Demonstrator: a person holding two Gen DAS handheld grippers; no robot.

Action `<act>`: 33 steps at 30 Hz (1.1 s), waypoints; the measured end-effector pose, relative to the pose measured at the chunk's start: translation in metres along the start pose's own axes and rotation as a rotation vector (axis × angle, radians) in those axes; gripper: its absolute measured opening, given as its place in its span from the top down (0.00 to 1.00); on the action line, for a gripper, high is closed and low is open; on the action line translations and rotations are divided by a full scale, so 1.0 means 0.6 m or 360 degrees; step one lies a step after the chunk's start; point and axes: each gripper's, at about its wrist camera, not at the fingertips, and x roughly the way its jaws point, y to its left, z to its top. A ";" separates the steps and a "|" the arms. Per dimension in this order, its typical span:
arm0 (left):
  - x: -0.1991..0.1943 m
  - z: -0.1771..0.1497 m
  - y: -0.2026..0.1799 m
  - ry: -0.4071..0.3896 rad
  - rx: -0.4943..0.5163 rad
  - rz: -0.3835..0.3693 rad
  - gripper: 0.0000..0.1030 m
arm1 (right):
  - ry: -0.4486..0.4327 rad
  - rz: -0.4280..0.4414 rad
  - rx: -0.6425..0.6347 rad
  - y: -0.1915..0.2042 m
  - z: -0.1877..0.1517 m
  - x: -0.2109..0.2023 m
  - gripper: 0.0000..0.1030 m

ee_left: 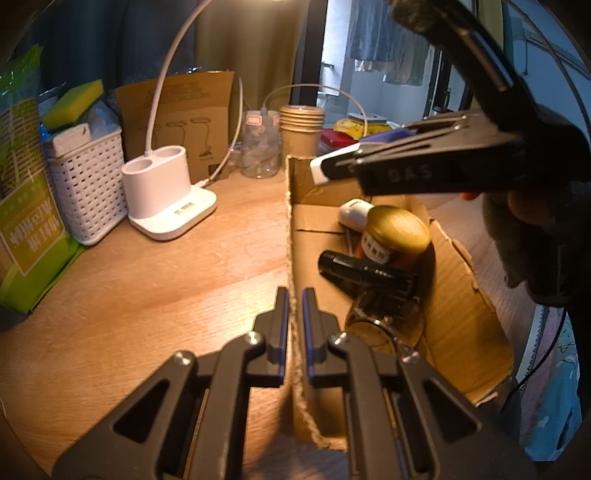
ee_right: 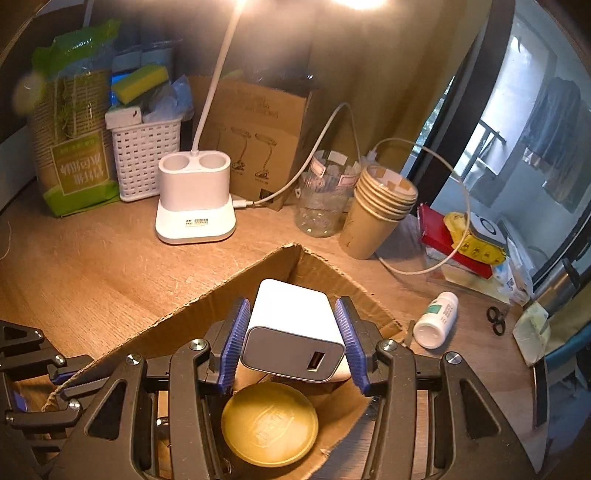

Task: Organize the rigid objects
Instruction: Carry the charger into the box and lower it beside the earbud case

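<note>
My left gripper (ee_left: 294,325) is pinched tight on the cardboard box wall (ee_left: 291,236), angled downward. My right gripper (ee_right: 291,341) is clamped on the white charger (ee_right: 291,328), tilted down above the box, pads flat against its sides.

Both views are lit warmly by a lamp (ee_right: 354,3) at twelve o'clock, blown out to glare in the right wrist view. Cooler daylight is admitted through a window (ee_right: 517,140) at three o'clock. Edges are bent and vignetted by the fisheye. The right gripper (ee_left: 317,171) is blurred in the left view
</note>
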 end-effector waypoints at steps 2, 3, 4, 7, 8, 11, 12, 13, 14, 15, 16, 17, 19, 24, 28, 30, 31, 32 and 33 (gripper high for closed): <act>-0.001 0.000 0.000 -0.0001 -0.0001 -0.0004 0.93 | 0.0014 -0.0004 0.0005 0.001 0.000 0.007 0.51; 0.000 0.000 0.001 -0.0001 -0.0002 -0.0006 0.93 | 0.0023 -0.0005 0.0007 0.001 0.000 0.011 0.51; 0.000 0.000 0.001 -0.0001 -0.0002 -0.0008 0.93 | 0.0031 -0.0013 0.0010 0.001 0.001 0.015 0.51; 0.000 0.000 0.001 -0.0002 -0.0003 -0.0010 0.93 | 0.0060 -0.0031 0.0013 0.003 0.003 0.029 0.51; 0.000 0.000 0.001 -0.0002 -0.0004 -0.0011 0.93 | 0.0071 -0.0030 0.0016 0.003 0.004 0.033 0.51; 0.000 0.000 0.001 -0.0002 -0.0004 -0.0012 0.93 | 0.0115 -0.0023 0.0018 0.004 0.005 0.047 0.51; 0.000 0.000 0.001 -0.0002 -0.0004 -0.0012 0.93 | 0.0134 -0.0016 0.0020 0.005 0.005 0.053 0.51; 0.000 0.000 0.001 -0.0002 -0.0005 -0.0014 0.93 | 0.0152 -0.0010 0.0023 0.006 0.004 0.059 0.51; 0.000 0.000 0.001 -0.0001 -0.0007 -0.0014 0.93 | 0.0167 -0.0007 0.0023 0.007 0.003 0.063 0.51; 0.000 0.000 0.001 -0.0001 -0.0009 -0.0016 0.93 | 0.0184 -0.0006 0.0021 0.008 0.003 0.068 0.51; 0.000 0.000 0.000 -0.0001 -0.0010 -0.0017 0.93 | 0.0200 -0.0008 0.0022 0.009 0.002 0.073 0.51; -0.001 0.000 0.000 -0.0001 -0.0010 -0.0017 0.93 | 0.0214 -0.0006 0.0020 0.010 0.002 0.076 0.50; -0.001 0.000 -0.001 -0.0001 -0.0011 -0.0017 0.93 | 0.0235 -0.0007 0.0006 0.012 0.003 0.080 0.50; -0.001 0.000 -0.001 -0.0001 -0.0009 -0.0014 0.93 | 0.0292 0.0013 -0.0055 0.021 0.003 0.087 0.50; -0.002 -0.001 -0.002 -0.0001 -0.0012 -0.0012 0.93 | 0.0289 0.0044 -0.0075 0.030 0.004 0.083 0.50; -0.002 -0.001 -0.003 -0.0003 -0.0007 -0.0007 0.93 | 0.0291 0.0050 -0.0081 0.032 0.004 0.083 0.50; -0.002 -0.001 -0.003 -0.0004 -0.0007 -0.0006 0.93 | 0.0289 0.0053 -0.0075 0.031 0.004 0.083 0.50; -0.002 0.000 -0.002 -0.0003 -0.0007 -0.0005 0.93 | 0.0282 0.0056 -0.0067 0.030 0.004 0.081 0.50; -0.001 0.000 -0.002 -0.0003 -0.0008 -0.0004 0.93 | 0.0273 0.0062 -0.0054 0.029 0.004 0.079 0.50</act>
